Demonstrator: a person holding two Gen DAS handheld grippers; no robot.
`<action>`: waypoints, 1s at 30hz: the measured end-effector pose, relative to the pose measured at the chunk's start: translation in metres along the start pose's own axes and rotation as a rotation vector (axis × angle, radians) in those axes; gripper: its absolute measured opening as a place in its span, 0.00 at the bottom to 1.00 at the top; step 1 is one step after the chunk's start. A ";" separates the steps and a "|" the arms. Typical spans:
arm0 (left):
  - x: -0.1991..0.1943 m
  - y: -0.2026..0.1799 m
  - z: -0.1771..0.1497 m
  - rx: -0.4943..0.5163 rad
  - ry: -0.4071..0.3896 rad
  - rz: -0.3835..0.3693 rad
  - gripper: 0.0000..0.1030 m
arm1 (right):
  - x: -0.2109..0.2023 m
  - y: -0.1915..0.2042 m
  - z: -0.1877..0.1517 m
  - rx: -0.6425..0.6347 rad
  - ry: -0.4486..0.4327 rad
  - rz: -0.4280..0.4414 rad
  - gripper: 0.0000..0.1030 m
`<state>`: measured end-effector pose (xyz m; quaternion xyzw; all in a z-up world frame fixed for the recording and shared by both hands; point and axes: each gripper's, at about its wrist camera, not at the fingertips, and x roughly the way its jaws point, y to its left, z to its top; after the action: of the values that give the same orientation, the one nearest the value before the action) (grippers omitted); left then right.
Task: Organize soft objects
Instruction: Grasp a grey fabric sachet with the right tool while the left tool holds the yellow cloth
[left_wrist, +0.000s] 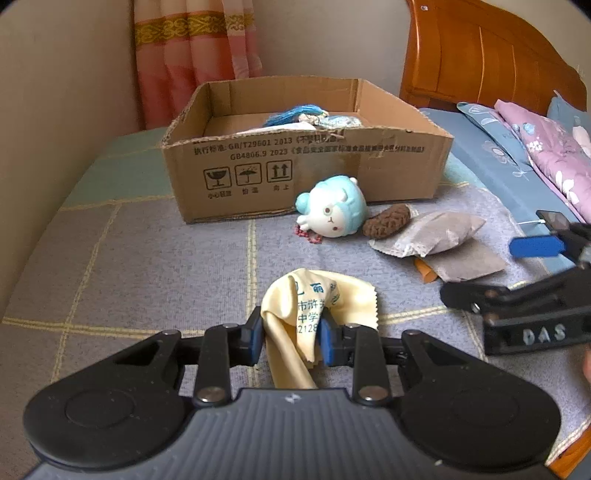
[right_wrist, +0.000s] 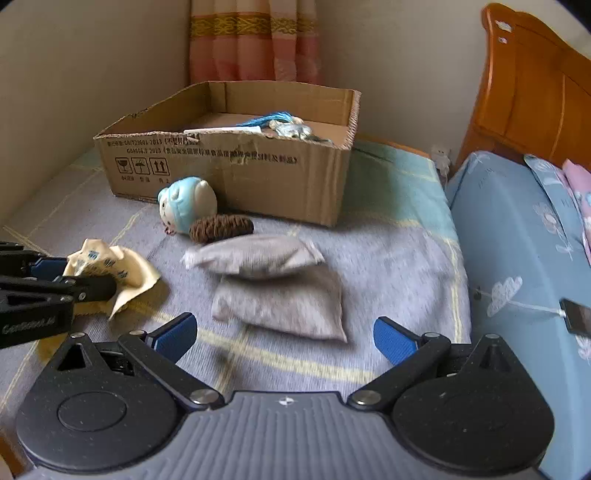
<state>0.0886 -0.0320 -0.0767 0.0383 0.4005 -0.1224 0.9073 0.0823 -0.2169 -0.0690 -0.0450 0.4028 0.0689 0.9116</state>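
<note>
A: How far along is the tidying?

B: Partway, I'd judge. The cardboard box (left_wrist: 306, 162) already holds a few things: a blue tassel (left_wrist: 291, 112) and some pale bits beside it (too small to name). Still out on the checked blanket (left_wrist: 147, 251) are the plush sheep (left_wrist: 334, 210), a brown knitted piece (left_wrist: 386, 220) touching it, and two grey pouches (right_wrist: 277, 284), one lying partly over the other.

A: And the yellow cloth?

B: The left gripper (left_wrist: 290, 339) has it. Its blue pads are pinched in on a fold of the yellow cloth (left_wrist: 317, 295), which sits bunched on the blanket in front of the box, well short of it.

A: The other claw?

B: The right gripper (right_wrist: 284, 338) is spread wide and empty, hanging just before the nearer pouch.

A: What are these things like?

B: The cloth is thin and smooth, with a pinked zigzag edge and blue print; it'll drape and trail when lifted. The pouches look coarse-woven and filled, like little pillows. The sheep is rounded and smooth-looking, the brown piece oval and nubbly. The box has a torn, ragged front rim.
</note>
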 end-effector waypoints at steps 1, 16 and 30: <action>0.000 0.001 0.000 -0.003 0.001 0.000 0.28 | 0.003 0.000 0.002 -0.002 -0.002 0.004 0.99; 0.001 0.001 0.000 -0.009 0.009 -0.002 0.28 | 0.010 -0.009 0.012 0.027 0.006 0.091 0.55; -0.008 0.000 -0.003 0.006 0.000 -0.007 0.27 | -0.028 0.001 -0.012 0.009 0.032 0.084 0.46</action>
<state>0.0816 -0.0303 -0.0730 0.0395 0.4004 -0.1267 0.9067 0.0547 -0.2195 -0.0567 -0.0252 0.4193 0.1043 0.9015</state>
